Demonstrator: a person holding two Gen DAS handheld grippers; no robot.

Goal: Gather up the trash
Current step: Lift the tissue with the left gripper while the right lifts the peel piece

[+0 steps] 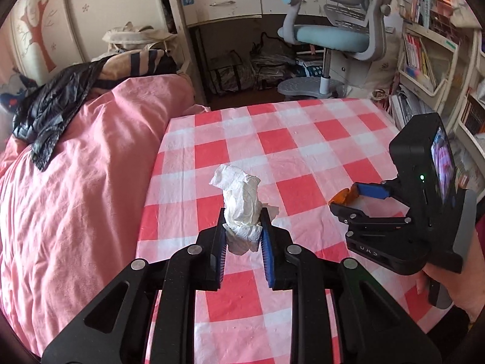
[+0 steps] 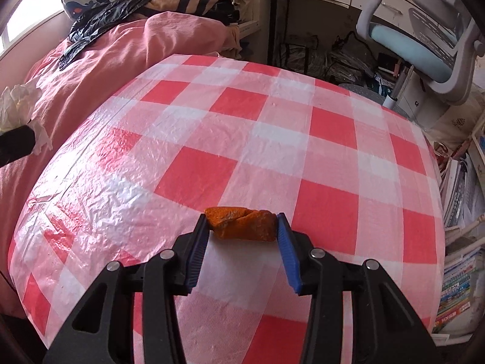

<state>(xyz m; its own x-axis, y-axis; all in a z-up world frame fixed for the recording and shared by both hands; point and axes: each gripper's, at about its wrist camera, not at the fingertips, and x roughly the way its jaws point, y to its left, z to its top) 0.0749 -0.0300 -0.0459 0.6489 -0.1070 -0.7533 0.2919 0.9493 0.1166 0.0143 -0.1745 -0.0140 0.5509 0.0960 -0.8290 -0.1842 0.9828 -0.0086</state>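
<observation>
Black left gripper (image 1: pixel 242 227) pinches a crumpled white tissue (image 1: pixel 241 200) above the checkered tablecloth (image 1: pixel 303 139); over its right part, the right gripper (image 2: pixel 242 224) clamps an orange peel (image 2: pixel 242 223).

Crumpled white tissue paper (image 1: pixel 242 209), soft and matt, pinched between ribbed blue pads of the left gripper (image 1: pixel 242 227). Rough, dull orange peel (image 2: pixel 242 224) between the right gripper (image 2: pixel 242 227) pads. Below both, thin glossy plastic checked tablecloth (image 2: pixel 272 121), wrinkled. Left of it, matt pink cotton quilt (image 1: pixel 75 182); on it, shiny black plastic bag (image 1: pixel 51 103).
</observation>
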